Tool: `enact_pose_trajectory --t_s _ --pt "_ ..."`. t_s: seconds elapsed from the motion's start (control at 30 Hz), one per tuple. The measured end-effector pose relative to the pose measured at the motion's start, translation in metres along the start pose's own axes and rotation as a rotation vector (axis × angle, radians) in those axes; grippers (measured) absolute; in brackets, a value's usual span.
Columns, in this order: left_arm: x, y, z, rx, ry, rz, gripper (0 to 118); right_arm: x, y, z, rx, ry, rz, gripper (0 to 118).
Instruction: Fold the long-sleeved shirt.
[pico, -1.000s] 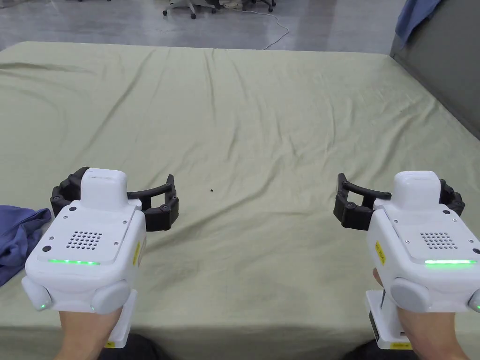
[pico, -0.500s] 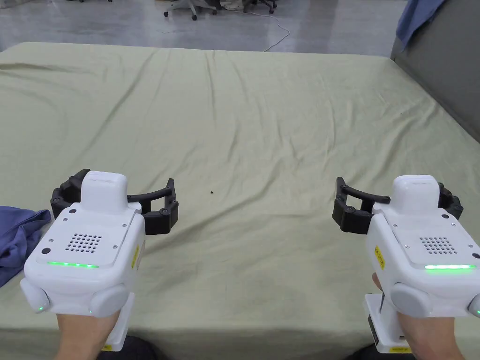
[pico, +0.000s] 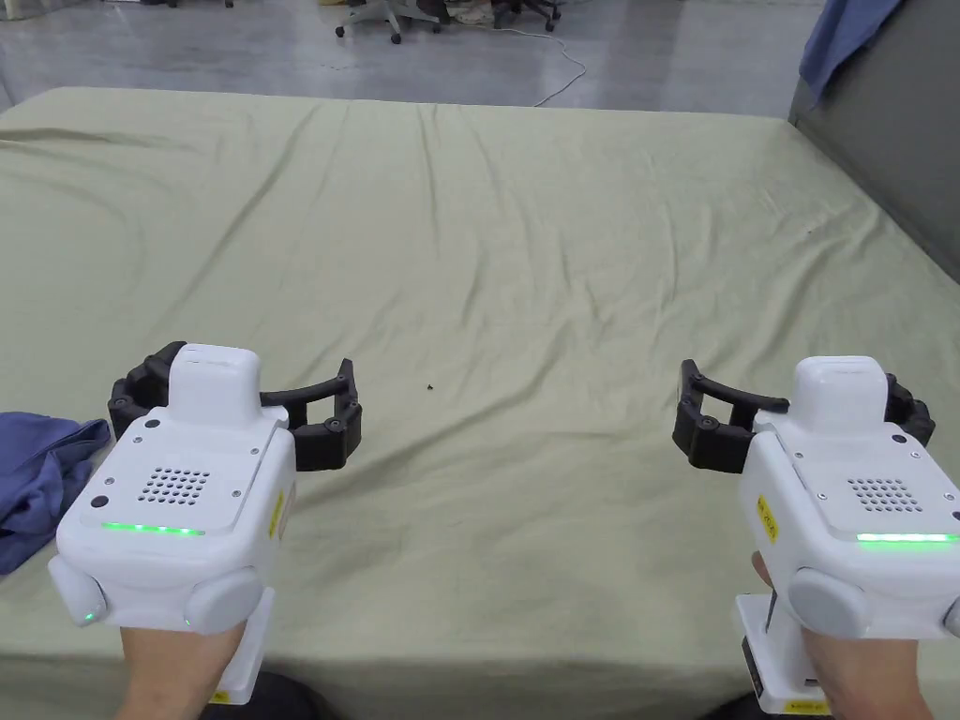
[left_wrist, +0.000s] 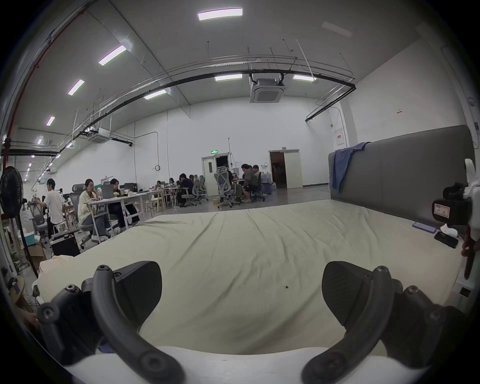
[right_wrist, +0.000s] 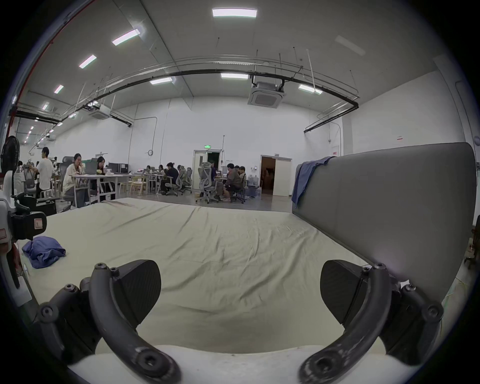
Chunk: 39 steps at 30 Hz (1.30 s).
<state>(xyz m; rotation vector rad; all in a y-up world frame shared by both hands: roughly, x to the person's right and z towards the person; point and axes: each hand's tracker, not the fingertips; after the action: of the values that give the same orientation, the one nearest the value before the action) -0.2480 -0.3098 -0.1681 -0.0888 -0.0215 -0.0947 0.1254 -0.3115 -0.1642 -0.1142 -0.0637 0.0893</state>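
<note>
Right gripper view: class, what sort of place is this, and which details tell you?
Probably a large open-plan office or lab used as a test space: people at desks with office chairs, ceiling strip lights, and a bed set up on the bare floor.

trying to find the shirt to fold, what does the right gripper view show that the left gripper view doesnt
Right gripper view: a crumpled blue shirt lying on the bed sheet at the left, beside the left gripper's body, plus the right gripper with its jaws wide apart.

Left gripper view: a dark phone and a flat purple item on the sheet near the headboard, plus the left gripper, jaws wide apart.

Both: the bare green sheet ahead, the grey headboard with a blue cloth draped over its end, and people at desks beyond.
</note>
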Motion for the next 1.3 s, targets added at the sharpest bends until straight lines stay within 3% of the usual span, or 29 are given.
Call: enact_pose_trajectory --t_s 0.47,0.57,0.63,0.7,0.83,1.03,1.13,1.3 --pt "0.001 0.001 0.001 0.001 -0.008 -0.007 118 -0.002 0.004 0.002 0.015 0.007 -0.024 118" --pt "0.001 0.001 0.001 -0.004 -0.003 -0.006 118 -0.002 0.017 -0.004 -0.08 0.163 -0.069 118" --pt "0.0 0.001 0.001 -0.01 -0.002 -0.006 118 -0.005 0.02 -0.008 -0.094 0.167 -0.069 118" --pt "0.001 0.001 0.002 -0.009 -0.001 -0.009 118 -0.009 0.021 -0.007 -0.09 0.149 -0.061 118" --pt "0.0 0.002 0.002 -0.008 0.01 -0.01 118 -0.014 0.028 -0.004 -0.061 0.001 -0.054 118" --pt "-0.002 0.001 0.001 -0.022 0.015 -0.004 118 -0.009 0.044 -0.008 -0.205 -0.127 -0.199 118" --pt "-0.001 0.001 0.001 -0.02 0.018 -0.013 118 -0.011 0.045 -0.014 -0.253 -0.195 -0.16 118" --pt "0.0 0.001 0.001 -0.018 0.014 -0.016 118 -0.01 0.044 -0.014 -0.232 -0.207 -0.146 117"
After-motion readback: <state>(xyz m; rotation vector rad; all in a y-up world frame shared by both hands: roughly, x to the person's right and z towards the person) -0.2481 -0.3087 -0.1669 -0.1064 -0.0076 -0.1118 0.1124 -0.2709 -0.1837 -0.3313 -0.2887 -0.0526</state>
